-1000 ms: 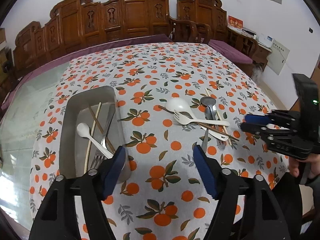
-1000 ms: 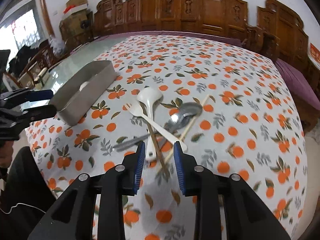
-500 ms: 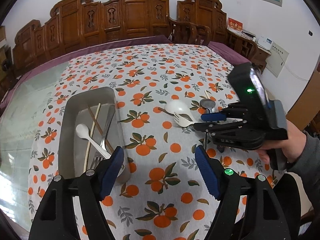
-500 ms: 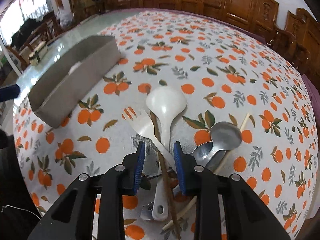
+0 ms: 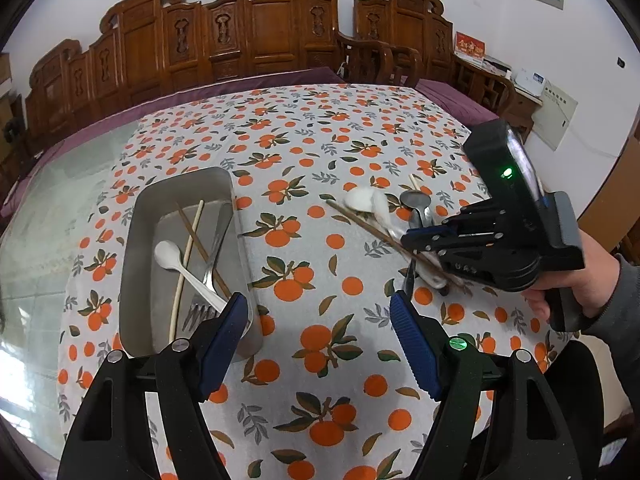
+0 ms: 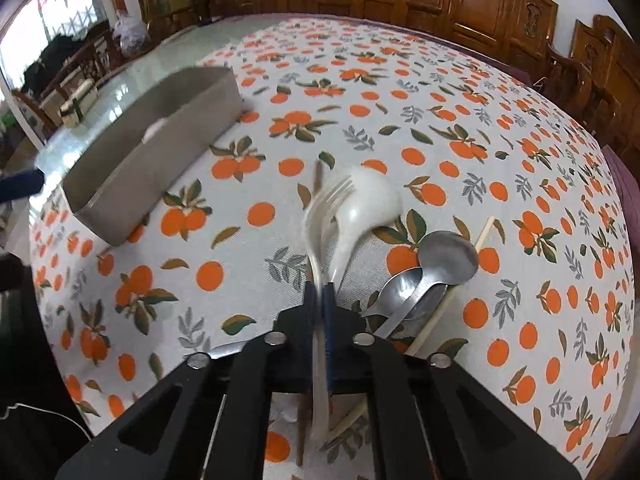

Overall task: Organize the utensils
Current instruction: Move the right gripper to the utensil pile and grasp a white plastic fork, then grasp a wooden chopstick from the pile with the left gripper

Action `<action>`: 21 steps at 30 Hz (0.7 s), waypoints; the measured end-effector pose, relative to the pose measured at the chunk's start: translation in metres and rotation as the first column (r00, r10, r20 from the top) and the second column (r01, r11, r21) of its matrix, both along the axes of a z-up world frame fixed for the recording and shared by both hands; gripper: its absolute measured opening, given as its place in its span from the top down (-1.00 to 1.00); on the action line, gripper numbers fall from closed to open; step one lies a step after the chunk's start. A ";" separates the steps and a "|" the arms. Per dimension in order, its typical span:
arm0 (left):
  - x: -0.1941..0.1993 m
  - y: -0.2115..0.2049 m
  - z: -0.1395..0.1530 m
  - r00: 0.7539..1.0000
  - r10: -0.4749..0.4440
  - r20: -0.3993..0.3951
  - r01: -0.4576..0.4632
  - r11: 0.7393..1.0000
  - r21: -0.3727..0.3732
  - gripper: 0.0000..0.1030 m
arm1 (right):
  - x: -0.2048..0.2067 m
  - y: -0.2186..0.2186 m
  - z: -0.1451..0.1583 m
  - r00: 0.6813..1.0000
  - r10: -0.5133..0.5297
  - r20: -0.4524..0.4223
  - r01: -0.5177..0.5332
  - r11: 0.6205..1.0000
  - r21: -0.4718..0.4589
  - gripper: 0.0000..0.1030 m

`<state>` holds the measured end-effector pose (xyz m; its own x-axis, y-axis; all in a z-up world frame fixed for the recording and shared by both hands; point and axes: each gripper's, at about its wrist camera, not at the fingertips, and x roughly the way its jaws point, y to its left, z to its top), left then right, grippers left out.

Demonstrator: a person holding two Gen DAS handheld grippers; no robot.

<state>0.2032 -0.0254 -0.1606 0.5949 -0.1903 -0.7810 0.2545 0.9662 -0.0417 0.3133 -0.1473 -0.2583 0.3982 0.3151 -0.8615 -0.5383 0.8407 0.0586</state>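
Observation:
My right gripper (image 6: 319, 292) is shut on the handle of a white plastic fork (image 6: 324, 208), which looks blurred and points away from me. Under it lie a white spoon (image 6: 372, 200), two metal spoons (image 6: 448, 256), a pale chopstick (image 6: 484, 232) and a brown chopstick (image 6: 317, 176). In the left wrist view the right gripper (image 5: 404, 238) sits over that pile (image 5: 416, 200). The left gripper (image 5: 317, 304) hangs open and empty beside the metal tray (image 5: 136, 240), which holds a white spoon (image 5: 168, 252), chopsticks and a metal fork (image 5: 208, 280).
The orange-print cloth (image 5: 320, 160) covers a glass-topped table whose bare glass (image 5: 60, 200) shows at the left. Carved wooden chairs (image 5: 264, 32) line the far side. A person's hand (image 5: 576, 292) holds the right gripper at the table's right edge.
The right gripper's jaws have shut on the white fork's handle, and the fork has swung off its place in the pile. The left gripper has stayed still and open.

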 end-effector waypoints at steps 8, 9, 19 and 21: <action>0.001 -0.019 -0.004 1.000 -0.025 -0.010 0.026 0.999 0.020 -0.37 | -0.018 -0.023 0.019 0.999 -0.041 0.034 0.039 0.997 0.059 0.92; 0.003 -0.023 -0.005 0.999 -0.030 -0.012 0.030 0.999 0.024 -0.37 | -0.021 -0.029 0.022 0.998 -0.055 0.037 0.053 0.996 0.067 0.92; 0.025 -0.059 -0.026 0.998 -0.049 -0.050 0.050 0.998 0.033 -0.37 | -0.073 -0.086 0.041 0.980 -0.175 0.092 0.166 0.981 0.098 0.92; 0.032 -0.067 -0.031 0.997 -0.047 -0.064 0.049 0.998 0.031 -0.37 | -0.078 -0.094 0.042 0.977 -0.188 0.096 0.178 0.978 0.106 0.92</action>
